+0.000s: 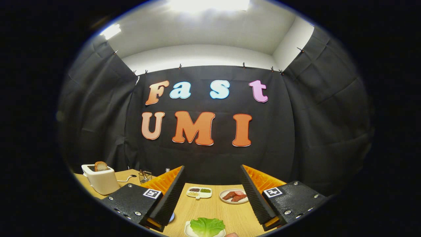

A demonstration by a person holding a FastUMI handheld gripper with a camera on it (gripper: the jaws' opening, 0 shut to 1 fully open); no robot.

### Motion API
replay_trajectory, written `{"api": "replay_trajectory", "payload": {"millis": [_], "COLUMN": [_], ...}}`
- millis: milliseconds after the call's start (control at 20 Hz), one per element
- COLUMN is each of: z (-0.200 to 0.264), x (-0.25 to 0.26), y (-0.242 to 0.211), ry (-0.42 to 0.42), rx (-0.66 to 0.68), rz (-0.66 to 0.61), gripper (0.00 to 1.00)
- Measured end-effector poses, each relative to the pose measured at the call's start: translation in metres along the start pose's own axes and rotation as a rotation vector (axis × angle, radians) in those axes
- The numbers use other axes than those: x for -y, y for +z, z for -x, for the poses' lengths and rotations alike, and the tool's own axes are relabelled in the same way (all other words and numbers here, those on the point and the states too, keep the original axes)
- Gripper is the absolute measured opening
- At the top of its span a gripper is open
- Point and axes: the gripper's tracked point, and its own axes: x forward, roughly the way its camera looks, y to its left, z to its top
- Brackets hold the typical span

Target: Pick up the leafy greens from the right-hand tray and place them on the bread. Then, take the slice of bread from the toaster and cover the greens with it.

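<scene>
My gripper (212, 194) is open, held above the wooden table (210, 210) with nothing between its fingers. A green lettuce leaf (207, 226) lies on a small white tray (188, 230) close below, between the fingers. Off to the left stands a cream toaster (102, 180) with a slice of bread (101, 166) sticking up out of its slot.
Beyond the fingers lie a white divided dish (199, 192) with small portions and a plate (234, 196) of reddish meat slices. A small wire basket (145, 176) stands right of the toaster. A blue item (172, 217) peeks out beside the left finger.
</scene>
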Motion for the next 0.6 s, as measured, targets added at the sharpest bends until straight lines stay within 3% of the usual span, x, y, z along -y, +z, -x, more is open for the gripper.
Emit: {"api": "replay_trajectory", "payload": {"millis": [600], "z": [-0.001], "x": [-0.018], "y": [-0.06], "ry": [0.087], "rx": [-0.118], "rz": [0.014], "gripper": [0.97]}}
